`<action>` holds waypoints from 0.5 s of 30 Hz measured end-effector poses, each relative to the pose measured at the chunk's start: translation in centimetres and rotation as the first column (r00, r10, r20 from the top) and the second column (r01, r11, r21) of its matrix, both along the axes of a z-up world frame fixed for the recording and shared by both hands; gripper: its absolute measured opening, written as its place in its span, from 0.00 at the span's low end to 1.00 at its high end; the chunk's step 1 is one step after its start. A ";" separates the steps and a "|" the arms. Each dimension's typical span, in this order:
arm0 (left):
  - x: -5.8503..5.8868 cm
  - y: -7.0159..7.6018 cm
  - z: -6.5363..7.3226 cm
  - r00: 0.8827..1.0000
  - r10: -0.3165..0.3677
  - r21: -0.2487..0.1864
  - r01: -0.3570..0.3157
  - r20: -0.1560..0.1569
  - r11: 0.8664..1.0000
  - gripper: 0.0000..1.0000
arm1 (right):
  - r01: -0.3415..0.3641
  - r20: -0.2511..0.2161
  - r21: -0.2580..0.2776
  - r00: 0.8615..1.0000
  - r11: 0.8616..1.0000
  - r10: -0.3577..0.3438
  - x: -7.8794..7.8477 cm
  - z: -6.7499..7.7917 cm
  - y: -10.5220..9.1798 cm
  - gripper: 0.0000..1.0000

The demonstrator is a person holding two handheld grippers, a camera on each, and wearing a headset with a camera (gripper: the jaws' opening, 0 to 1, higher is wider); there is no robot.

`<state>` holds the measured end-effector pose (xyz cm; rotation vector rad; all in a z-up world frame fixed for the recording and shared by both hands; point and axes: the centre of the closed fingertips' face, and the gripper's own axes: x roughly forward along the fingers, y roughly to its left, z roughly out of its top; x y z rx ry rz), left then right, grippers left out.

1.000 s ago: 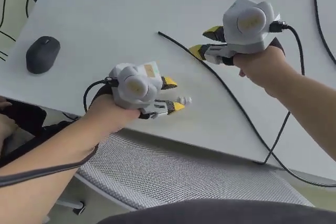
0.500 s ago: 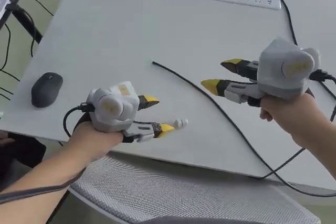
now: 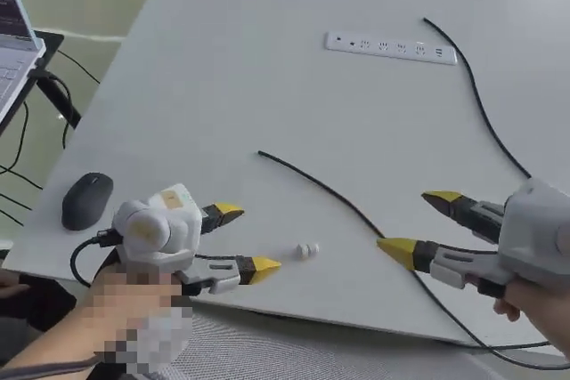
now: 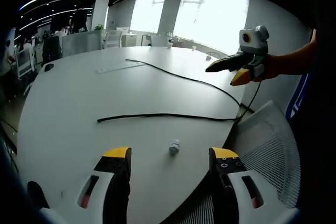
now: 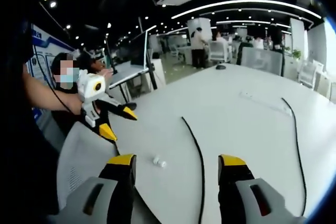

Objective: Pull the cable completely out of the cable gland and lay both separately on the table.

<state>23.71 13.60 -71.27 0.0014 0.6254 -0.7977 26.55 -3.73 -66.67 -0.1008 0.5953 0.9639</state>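
The small white cable gland [image 3: 306, 250] lies on the white table [image 3: 267, 86] near its front edge, also in the left gripper view [image 4: 174, 147] and the right gripper view [image 5: 158, 162]. The thin black cable [image 3: 329, 191] lies apart from it, running diagonally across the table [image 4: 157, 115] [image 5: 198, 150]. My left gripper [image 3: 242, 238] stands open just left of the gland, holding nothing. My right gripper [image 3: 419, 222] stands open at the lower right, over the cable's near stretch, empty too. Each gripper appears in the other's view: the right [image 4: 224, 74], the left [image 5: 119, 121].
A white power strip [image 3: 390, 47] lies at the back of the table, with another black cable [image 3: 476, 100] running from it toward the right. A dark mouse [image 3: 86, 200] sits at the left edge. A mesh chair [image 3: 294, 353] is below the table's front edge.
The left gripper has let go of the gland, which now lies on the table, and drew back left. The right gripper drew back to the lower right. The head view tilted up.
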 end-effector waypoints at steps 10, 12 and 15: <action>-1.2 1.1 0.5 1.000 0.023 -0.006 -0.023 -0.002 1.000 0.65 | 0.079 -0.046 -0.039 0.996 0.996 -0.081 -2.1 -2.0 -2.4 0.69; -1.4 1.2 0.5 1.000 0.023 -0.009 -0.023 -0.005 1.000 0.68 | 0.086 -0.055 -0.027 0.995 0.996 -0.088 -2.2 -2.0 -2.4 0.71; -1.9 1.3 0.5 1.000 0.021 0.006 -0.021 -0.011 1.000 0.71 | 0.049 -0.064 -0.047 0.997 0.998 -0.052 -3.3 -2.4 -1.9 0.75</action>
